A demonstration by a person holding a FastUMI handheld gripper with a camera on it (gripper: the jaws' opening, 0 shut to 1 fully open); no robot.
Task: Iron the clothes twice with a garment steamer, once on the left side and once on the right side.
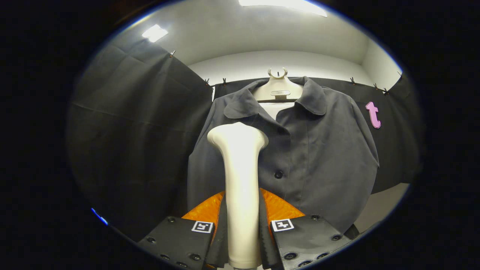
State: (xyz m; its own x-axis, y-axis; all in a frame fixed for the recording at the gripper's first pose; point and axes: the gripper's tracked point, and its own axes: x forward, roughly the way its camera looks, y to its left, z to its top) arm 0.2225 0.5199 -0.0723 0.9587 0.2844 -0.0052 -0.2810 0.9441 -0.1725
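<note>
A dark grey buttoned shirt (311,157) with a collar hangs on a pale hanger (278,88) in front of the black cloth wall. My gripper (243,232) is shut on the handle of a white garment steamer (240,180), which stands upright between the fingers. The steamer's wide head (237,137) rests against or very close to the shirt's left chest, just under the left collar point. Both fingers (221,232) press on the handle's sides. A dark button (278,174) shows on the placket to the right of the steamer.
Black cloth (135,135) hangs as walls to the left and behind the shirt, clipped along a rail. A pale floor or table patch (382,206) shows at the lower right beyond the shirt's hem. Ceiling lights shine above.
</note>
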